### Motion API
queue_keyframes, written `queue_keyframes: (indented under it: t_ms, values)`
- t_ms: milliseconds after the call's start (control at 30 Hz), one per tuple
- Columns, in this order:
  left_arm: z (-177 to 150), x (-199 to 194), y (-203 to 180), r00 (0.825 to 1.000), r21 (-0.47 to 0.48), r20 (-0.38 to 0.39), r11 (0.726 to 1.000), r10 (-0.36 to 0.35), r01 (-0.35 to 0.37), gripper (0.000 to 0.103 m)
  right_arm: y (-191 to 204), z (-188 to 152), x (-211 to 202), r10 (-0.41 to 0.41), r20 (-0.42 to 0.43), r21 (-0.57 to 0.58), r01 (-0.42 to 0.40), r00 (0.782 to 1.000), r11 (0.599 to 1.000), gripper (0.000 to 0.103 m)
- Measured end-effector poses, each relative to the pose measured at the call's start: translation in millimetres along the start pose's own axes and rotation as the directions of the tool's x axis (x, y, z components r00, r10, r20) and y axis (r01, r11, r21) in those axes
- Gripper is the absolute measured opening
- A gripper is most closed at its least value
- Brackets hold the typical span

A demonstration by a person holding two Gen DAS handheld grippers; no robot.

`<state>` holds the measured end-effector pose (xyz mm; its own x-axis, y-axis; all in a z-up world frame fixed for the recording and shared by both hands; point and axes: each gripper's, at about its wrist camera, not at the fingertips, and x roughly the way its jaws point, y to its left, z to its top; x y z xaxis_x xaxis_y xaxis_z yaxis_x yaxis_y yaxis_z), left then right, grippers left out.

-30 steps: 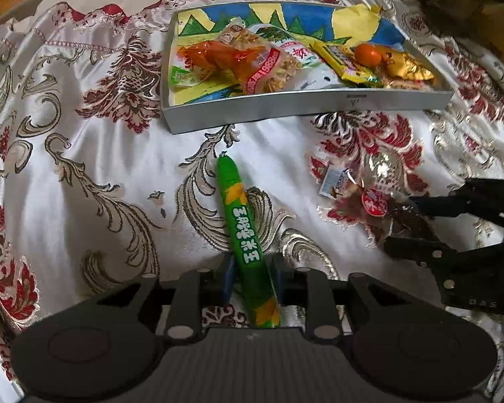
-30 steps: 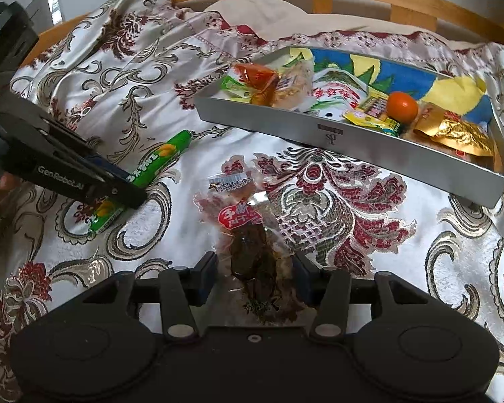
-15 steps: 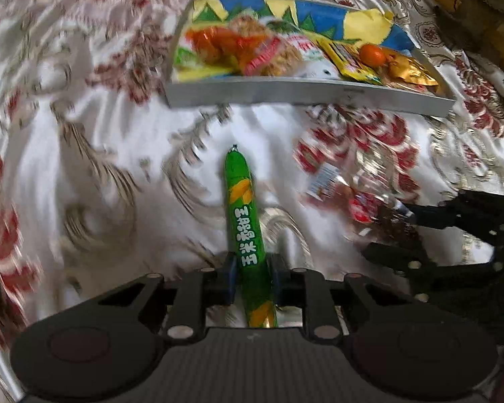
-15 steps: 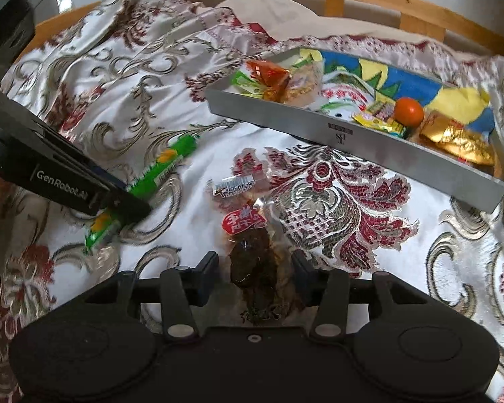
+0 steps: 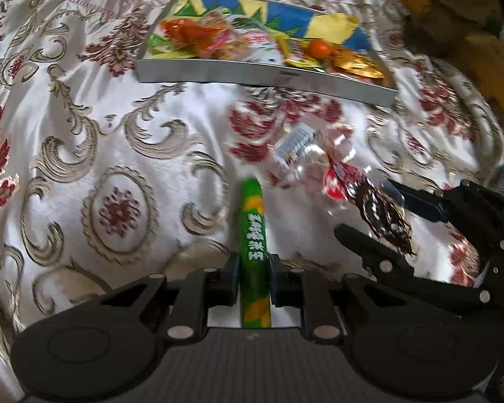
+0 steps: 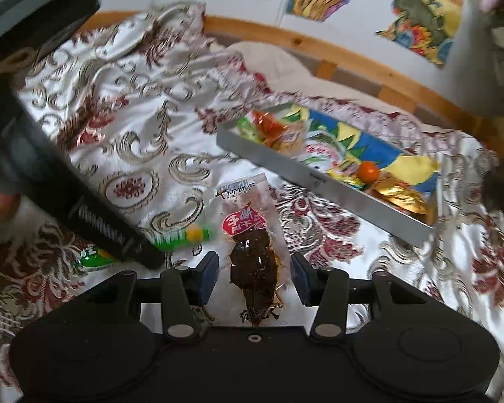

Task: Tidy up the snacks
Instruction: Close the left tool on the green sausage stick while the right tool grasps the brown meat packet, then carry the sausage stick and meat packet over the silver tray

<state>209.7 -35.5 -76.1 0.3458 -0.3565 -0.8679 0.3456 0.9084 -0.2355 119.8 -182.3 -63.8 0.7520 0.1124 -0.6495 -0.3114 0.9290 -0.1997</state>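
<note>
My left gripper [image 5: 253, 277] is shut on a green corn sausage stick [image 5: 253, 231] and holds it above the bedspread. The stick also shows in the right wrist view [image 6: 181, 236]. A clear packet of dark dried snack with a red label [image 6: 252, 241] stands up between the wide-apart pads of my right gripper [image 6: 255, 275], lifted off the cloth; how it is held I cannot tell. It shows in the left wrist view [image 5: 359, 198] too. The grey snack tray [image 5: 252, 77] lies further back, holding several packets and an orange.
A white satin bedspread with red and gold pattern [image 5: 117, 154] covers the bed. A wooden bed frame [image 6: 336, 47] runs behind the tray [image 6: 285, 164]. Colourful pictures [image 6: 413, 10] hang on the wall.
Both grippers have risen off the bedspread with their snacks. The right gripper has tilted up, so the wall now shows. The left gripper has drawn closer to the right one.
</note>
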Motion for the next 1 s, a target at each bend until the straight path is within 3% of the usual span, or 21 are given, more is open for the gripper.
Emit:
queue_keyframes:
  t_ms: [300,533,700,867,1000]
  values:
    - [-25.6,6.7,-21.6,0.996,0.081,-0.059,0.995,0.066,-0.061,0.018,-8.3,-18.5,-53.9,-0.058,0.050,0.170,0.048,0.997,0.984,0.049]
    - [-25.7,27.1,-26.5,0.989,0.145,-0.088,0.984,0.119,-0.105,0.019,-23.6,-39.1,-98.3,-0.087,0.104,0.363,0.043,0.991,0.931,0.049]
    - [-24.5,31.1,-23.2,0.990,0.118,-0.087,0.988,0.114,-0.103,0.019,-22.1,-41.3,-112.1,-0.095,0.148,0.369,0.035,0.984,0.929,0.049]
    - [-23.9,24.1,-18.5,0.993,0.068,-0.076,0.994,0.090,-0.085,0.018,-22.7,-39.5,-106.0,-0.090,0.137,0.361,0.035,0.986,0.932,0.049]
    - [-21.3,7.1,-15.4,0.999,0.014,-0.013,0.999,0.049,-0.048,0.018,-24.4,-33.6,-97.3,-0.085,0.137,0.344,0.033,0.987,0.938,0.049]
